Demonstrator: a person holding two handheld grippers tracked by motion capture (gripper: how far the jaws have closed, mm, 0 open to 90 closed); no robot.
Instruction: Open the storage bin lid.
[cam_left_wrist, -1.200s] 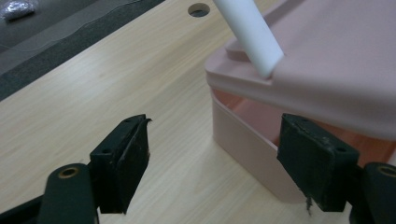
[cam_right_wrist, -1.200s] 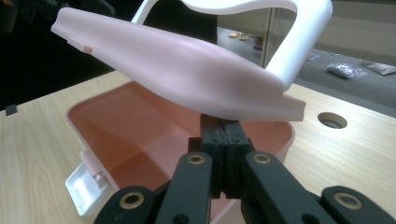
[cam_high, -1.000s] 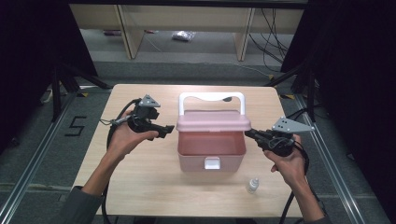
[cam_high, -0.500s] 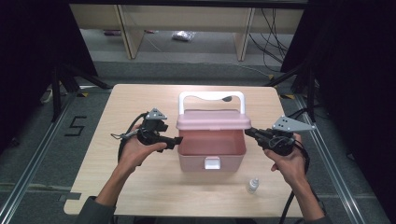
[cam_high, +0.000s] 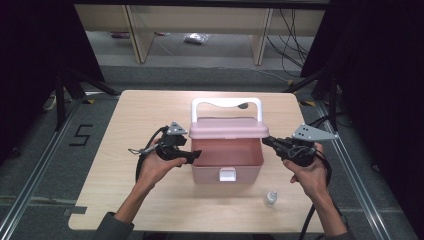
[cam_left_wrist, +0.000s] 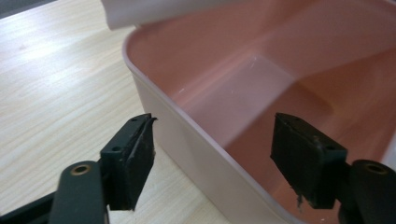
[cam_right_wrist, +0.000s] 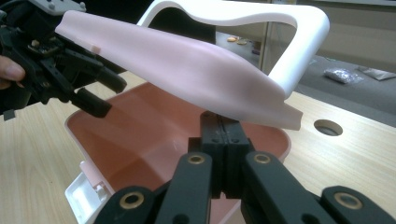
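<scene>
Left gripper (cam_high: 192, 157) jaws wide, straddling the left wall of the pink box (cam_high: 227, 159), one pad outside, one inside. Right gripper (cam_high: 267, 142) jaws pressed shut at the box's 3 o'clock rim, under the half-raised lid (cam_high: 227, 128). Box mid-table, long axis 9 to 3 o'clock, left gripper already set to steady it

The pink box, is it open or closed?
Open. The pink box has its lid lifted, with the right gripper under the lid's edge, and its inside looks empty.
</scene>
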